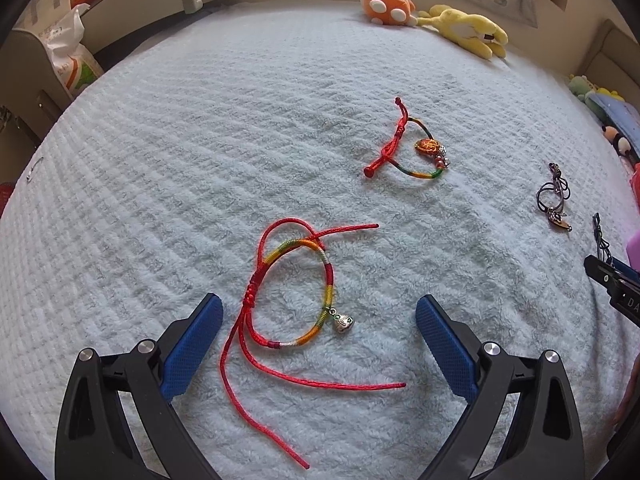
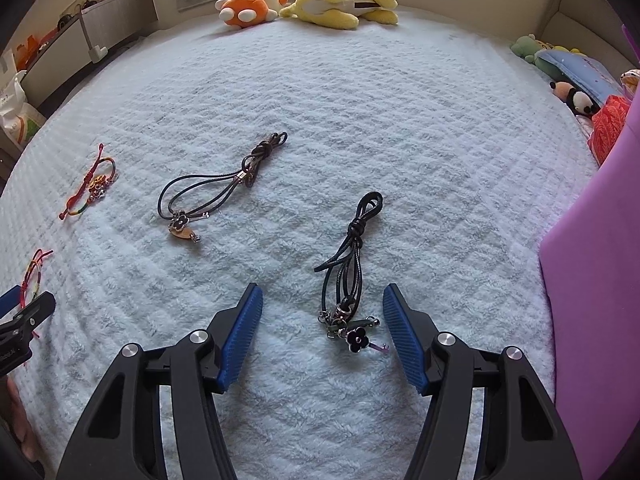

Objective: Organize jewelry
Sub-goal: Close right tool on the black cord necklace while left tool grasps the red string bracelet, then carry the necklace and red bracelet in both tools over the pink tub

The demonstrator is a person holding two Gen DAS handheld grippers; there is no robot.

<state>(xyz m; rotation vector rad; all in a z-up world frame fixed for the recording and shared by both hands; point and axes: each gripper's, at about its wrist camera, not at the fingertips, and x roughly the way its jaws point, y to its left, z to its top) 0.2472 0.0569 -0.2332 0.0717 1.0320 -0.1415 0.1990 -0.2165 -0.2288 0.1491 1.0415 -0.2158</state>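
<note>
While both of your grippers hang wide apart over the bed point(image 2: 360, 100) and hold nothing, the organizing looks hardly begun, as far as I can judge; four pieces of jewelry lie loose on the pale blanket, well apart from each other, and I see no box or tray to receive them. In the left wrist view, your left gripper point(image 1: 319, 322) has its blue pads on either side of the red cord bracelet point(image 1: 296, 292) with a small silver charm, low in the centre of the frame, not touching it; the second red bracelet point(image 1: 408, 148) lies above and to the right. In the right wrist view, your right gripper point(image 2: 323, 312) brackets the black cord necklace point(image 2: 352, 276) with a flower pendant, low centre; another black cord piece point(image 2: 216, 184) lies at centre left. A purple object point(image 2: 592, 280) fills the right edge; what it is, I cannot tell. All the pieces seem still to be sorted.
</note>
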